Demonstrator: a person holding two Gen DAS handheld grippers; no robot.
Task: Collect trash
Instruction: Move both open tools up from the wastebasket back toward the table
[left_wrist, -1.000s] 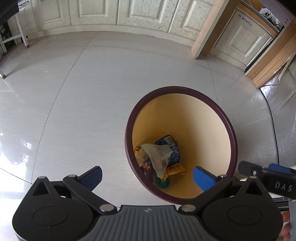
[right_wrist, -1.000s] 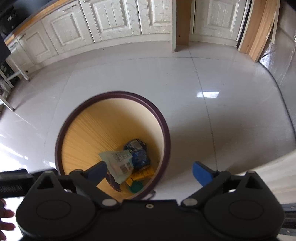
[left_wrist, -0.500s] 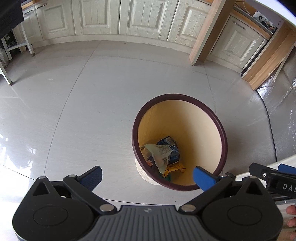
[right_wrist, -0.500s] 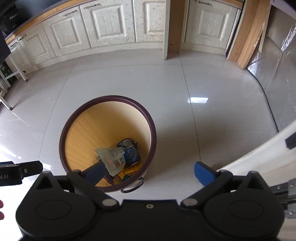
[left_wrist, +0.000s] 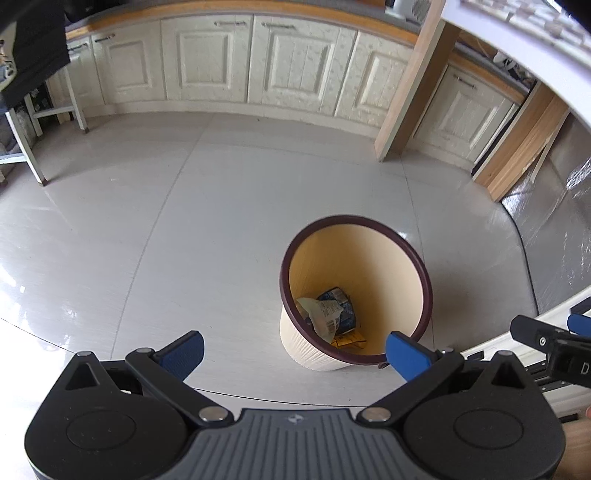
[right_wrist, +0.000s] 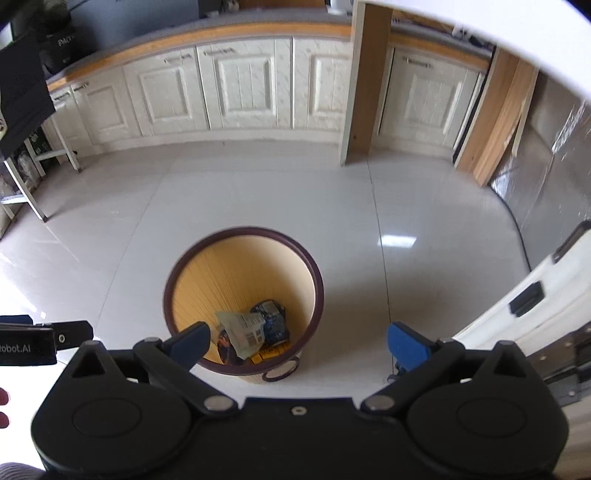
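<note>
In the right wrist view, white lettering "obot.AI" stands on the left gripper's black body (right_wrist: 26, 349), cut off at the frame edge; in the left wrist view, a lone white "D" shows on the right gripper's black body (left_wrist: 570, 363).

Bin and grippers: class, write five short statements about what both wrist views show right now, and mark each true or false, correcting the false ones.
1. The bin stands upright on the floor. True.
2. The bin is empty. False: wrappers lie at its bottom.
3. The left gripper is open and holds nothing. True.
4. The right gripper is shut on a wrapper. False: its jaws stand wide apart, empty.
5. The bin's rim is bright green. False: the rim is dark maroon, the inside yellowish.
</note>
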